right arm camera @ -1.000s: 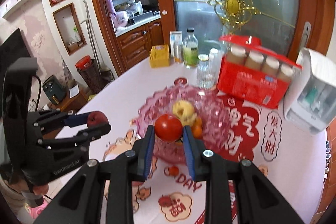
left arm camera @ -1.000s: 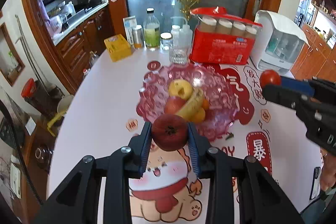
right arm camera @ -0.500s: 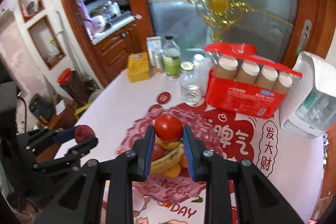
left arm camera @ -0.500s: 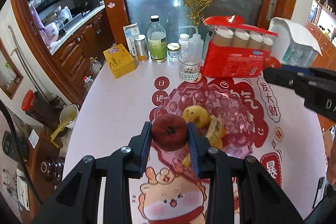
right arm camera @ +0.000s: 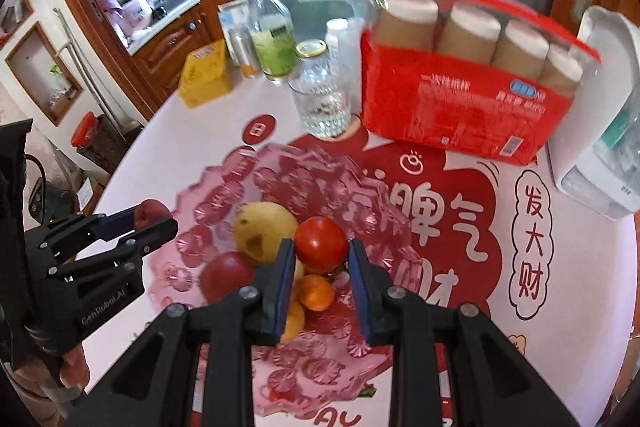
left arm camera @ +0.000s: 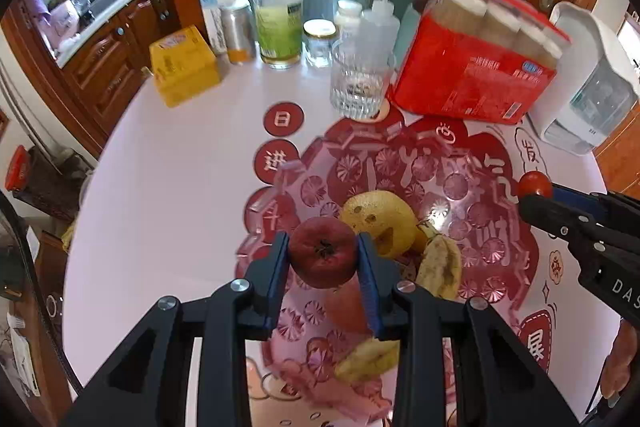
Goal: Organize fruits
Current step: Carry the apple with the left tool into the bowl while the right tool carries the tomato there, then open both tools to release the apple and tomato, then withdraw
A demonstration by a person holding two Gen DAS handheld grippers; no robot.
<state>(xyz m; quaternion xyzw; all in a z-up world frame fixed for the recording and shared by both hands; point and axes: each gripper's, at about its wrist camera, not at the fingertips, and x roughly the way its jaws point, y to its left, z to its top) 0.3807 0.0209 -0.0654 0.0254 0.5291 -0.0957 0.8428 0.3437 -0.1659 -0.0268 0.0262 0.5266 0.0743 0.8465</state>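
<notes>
My left gripper [left arm camera: 323, 259] is shut on a dark red apple [left arm camera: 322, 255] and hangs over the near left part of a pink glass bowl [left arm camera: 290, 171]. In the bowl lie a yellow pear [left arm camera: 380, 219], a banana [left arm camera: 440, 267] and a red fruit [right arm camera: 228, 277]. My right gripper [right arm camera: 320, 247] is shut on a red tomato [right arm camera: 321, 243] above the bowl's middle, just over a small orange [right arm camera: 316, 291]. Each gripper also shows at the edge of the other's view, the right gripper [left arm camera: 534, 187] with its tomato and the left gripper [right arm camera: 150, 213] with its apple.
Behind the bowl stand a drinking glass [left arm camera: 354, 89], a red pack of paper cups [left arm camera: 472, 79], a green-labelled bottle [left arm camera: 278, 23], a yellow box [left arm camera: 182, 67] and a white appliance [left arm camera: 588, 79]. The round table's edge [left arm camera: 100, 163] drops off on the left.
Both grippers have come forward and down towards the bowl, each still holding its fruit. The bowl and the things behind it now look larger and closer.
</notes>
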